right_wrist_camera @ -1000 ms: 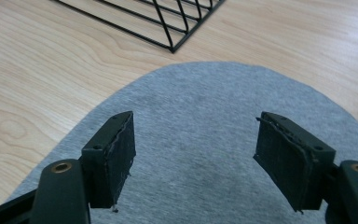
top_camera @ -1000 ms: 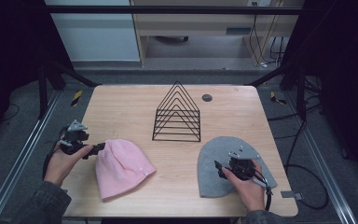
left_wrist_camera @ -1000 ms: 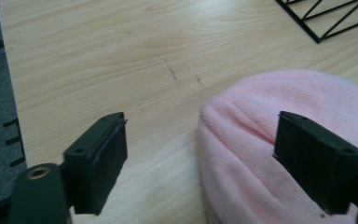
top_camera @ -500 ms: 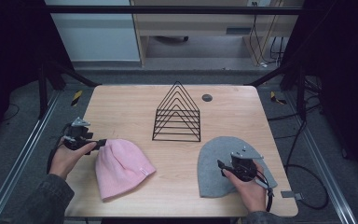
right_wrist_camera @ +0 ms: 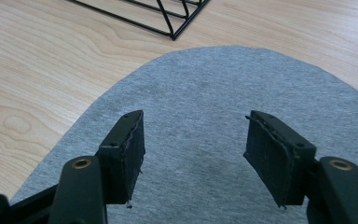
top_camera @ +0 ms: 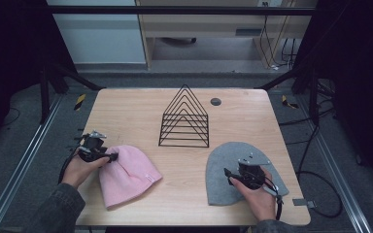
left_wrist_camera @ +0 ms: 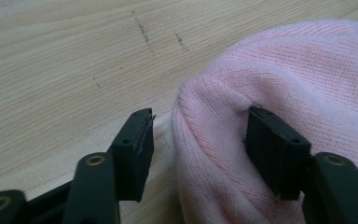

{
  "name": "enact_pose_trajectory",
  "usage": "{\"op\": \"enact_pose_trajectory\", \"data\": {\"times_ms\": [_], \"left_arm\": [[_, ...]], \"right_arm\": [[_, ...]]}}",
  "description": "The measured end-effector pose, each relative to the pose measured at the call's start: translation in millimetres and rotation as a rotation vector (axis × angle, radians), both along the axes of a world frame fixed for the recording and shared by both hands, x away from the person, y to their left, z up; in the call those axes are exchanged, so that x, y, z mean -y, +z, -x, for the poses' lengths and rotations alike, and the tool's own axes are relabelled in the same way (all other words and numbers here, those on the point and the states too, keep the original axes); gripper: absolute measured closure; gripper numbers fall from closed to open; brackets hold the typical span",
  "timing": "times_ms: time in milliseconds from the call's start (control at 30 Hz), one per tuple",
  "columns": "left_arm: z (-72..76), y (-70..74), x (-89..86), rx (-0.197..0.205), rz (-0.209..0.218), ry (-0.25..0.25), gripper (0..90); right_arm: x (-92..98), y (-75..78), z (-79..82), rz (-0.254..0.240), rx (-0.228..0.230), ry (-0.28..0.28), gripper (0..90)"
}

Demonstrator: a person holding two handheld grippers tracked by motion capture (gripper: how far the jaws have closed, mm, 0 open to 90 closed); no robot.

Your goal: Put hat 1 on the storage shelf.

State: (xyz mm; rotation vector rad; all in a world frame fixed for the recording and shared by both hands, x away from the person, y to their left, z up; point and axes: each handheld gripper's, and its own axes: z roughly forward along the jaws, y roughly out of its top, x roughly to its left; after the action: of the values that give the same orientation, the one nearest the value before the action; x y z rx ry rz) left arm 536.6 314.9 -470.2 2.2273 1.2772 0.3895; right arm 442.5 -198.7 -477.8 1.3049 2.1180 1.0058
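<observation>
Black wire rack (top_camera: 185, 119) stands behind both beanies — pink (top_camera: 126, 174), grey (top_camera: 226, 170).

- My left gripper (top_camera: 110, 156) sits at the near-left of the worktop (top_camera: 131, 109), its tip touching the left edge of the pink beanie (top_camera: 128, 174); its jaws have just been closing there.
- My right gripper (top_camera: 229, 175) rests over the grey beanie (top_camera: 223, 165) at the near-right; its jaws have just been opening slightly.
- The two beanies lie flat, well apart.
- The black wire rack (top_camera: 185, 119) stands upright between and behind them.
- A small dark disc (top_camera: 215, 101) lies just beyond the rack.
</observation>
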Motion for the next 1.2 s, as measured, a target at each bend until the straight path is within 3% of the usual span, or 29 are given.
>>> {"op": "enact_pose_trajectory", "data": {"times_ms": [100,267,400,533,633,767,800,833,1000,1200], "left_arm": [[-0.7,-1.6,4.8,-0.037,0.000,-0.009,53.4],[0.7,-3.2,9.4,-0.052,0.008,-0.008,69.3],[6.0,-0.8,13.1,-0.020,-0.016,-0.001,78.4],[20.7,20.9,17.3,0.106,0.009,-0.008,80.0],[39.4,46.1,22.7,0.218,0.020,-0.044,80.0],[61.9,81.6,32.7,0.326,0.003,-0.110,80.3],[61.9,81.6,32.7,0.326,0.003,-0.110,80.3],[69.9,97.5,36.9,0.364,-0.022,-0.146,80.3],[80.0,125.1,42.4,0.429,-0.021,-0.192,80.3],[81.5,140.8,44.8,0.451,-0.050,-0.226,80.4]], "right_arm": [[-0.4,0.0,-0.6,-0.002,-0.005,-0.003,35.9],[0.0,1.8,-0.1,0.003,0.006,-0.011,35.8],[1.4,1.1,-0.6,0.004,0.003,-0.016,35.8],[2.0,2.2,-0.1,0.000,0.009,-0.017,35.9],[2.5,2.9,0.3,-0.002,0.014,-0.014,36.1],[2.9,5.5,-1.1,-0.006,0.025,-0.010,36.2],[2.9,5.5,-1.1,-0.006,0.025,-0.010,36.2],[3.2,6.3,-0.6,-0.007,0.030,-0.011,36.2],[3.3,5.6,0.2,-0.006,0.029,-0.018,36.0],[0.8,8.1,2.5,0.007,0.053,-0.008,33.7]]}}
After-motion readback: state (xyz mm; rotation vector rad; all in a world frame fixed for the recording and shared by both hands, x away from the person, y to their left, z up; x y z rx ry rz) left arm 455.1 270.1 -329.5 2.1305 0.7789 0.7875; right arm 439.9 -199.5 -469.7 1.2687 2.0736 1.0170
